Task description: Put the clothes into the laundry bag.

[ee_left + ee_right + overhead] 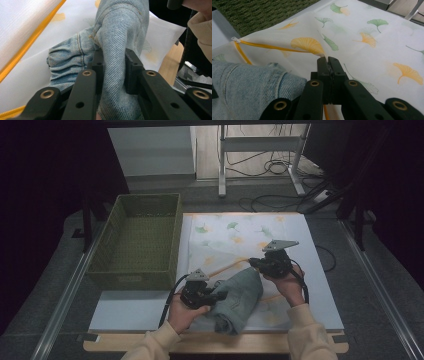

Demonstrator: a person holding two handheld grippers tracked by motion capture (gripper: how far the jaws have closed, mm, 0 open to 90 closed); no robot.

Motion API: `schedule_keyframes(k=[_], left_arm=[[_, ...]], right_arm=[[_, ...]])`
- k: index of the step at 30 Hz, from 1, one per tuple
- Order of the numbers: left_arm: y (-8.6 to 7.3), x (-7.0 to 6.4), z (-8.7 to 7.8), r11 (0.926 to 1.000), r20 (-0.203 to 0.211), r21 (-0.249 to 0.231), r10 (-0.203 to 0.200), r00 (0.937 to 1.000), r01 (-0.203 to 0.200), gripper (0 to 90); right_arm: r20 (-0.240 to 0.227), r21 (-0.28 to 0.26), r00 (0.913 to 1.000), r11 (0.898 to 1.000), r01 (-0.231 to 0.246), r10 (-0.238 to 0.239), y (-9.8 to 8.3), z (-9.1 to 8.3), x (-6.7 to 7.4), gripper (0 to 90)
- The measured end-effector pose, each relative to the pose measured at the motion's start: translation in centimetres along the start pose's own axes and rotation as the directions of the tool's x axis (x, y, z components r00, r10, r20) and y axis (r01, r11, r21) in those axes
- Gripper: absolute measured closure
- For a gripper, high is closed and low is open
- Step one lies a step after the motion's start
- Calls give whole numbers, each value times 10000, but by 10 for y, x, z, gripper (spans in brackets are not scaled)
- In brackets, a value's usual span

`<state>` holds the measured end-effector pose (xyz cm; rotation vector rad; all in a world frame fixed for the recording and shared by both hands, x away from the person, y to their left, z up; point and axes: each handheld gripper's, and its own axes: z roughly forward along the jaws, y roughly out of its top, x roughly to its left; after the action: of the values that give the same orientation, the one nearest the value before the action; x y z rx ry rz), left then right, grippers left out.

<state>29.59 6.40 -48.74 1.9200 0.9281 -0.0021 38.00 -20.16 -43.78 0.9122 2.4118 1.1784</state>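
A white mesh bag (235,235) printed with ginkgo leaves lies flat on the table, with a yellow zipper (267,46) along its near edge. A folded blue denim garment (242,295) lies at the bag's front, beside the zipper. My left gripper (220,296) comes in from the left. Its jaws are shut on a thick fold of the denim (117,37). My right gripper (254,262) sits at the denim's far end. In the right gripper view it (327,60) pinches the bag's upper fabric layer (367,57) at the zipper edge, lifting it slightly.
An empty green woven basket (132,279) stands left of the bag. Both rest on a white board (130,312) over a wooden front edge (210,345). Cables and metal legs (222,165) crowd the floor beyond the table.
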Motion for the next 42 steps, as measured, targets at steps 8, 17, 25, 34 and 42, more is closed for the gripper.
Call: schedule_keyframes(k=[8, 17, 25, 34, 42], left_arm=[[1, 2, 1, 9998, -35, -5, -176, 9998, 176, 738], [2, 3, 2, 9994, -44, -34, -333, 9994, 333, 738], [6, 3, 0, 9992, -54, -95, -383, 9993, 382, 739], [10, 7, 0, 9978, -21, -213, -629, 9980, 628, 739], [16, 7, -1, 9970, -15, -389, -672, 9977, 670, 740]], right_arm=[[-4, -48, 10000, 10000, 28, -28, 1, -2, 2, 885], [-18, -220, 10000, 9998, 5, -6, 3, -7, 1, 886], [-23, -362, 10000, 9993, 41, -42, 5, -12, 3, 886], [-105, -612, 9999, 9981, -21, 15, 7, -19, 2, 887], [-68, -608, 10000, 9981, 31, -35, 8, -20, 4, 887]])
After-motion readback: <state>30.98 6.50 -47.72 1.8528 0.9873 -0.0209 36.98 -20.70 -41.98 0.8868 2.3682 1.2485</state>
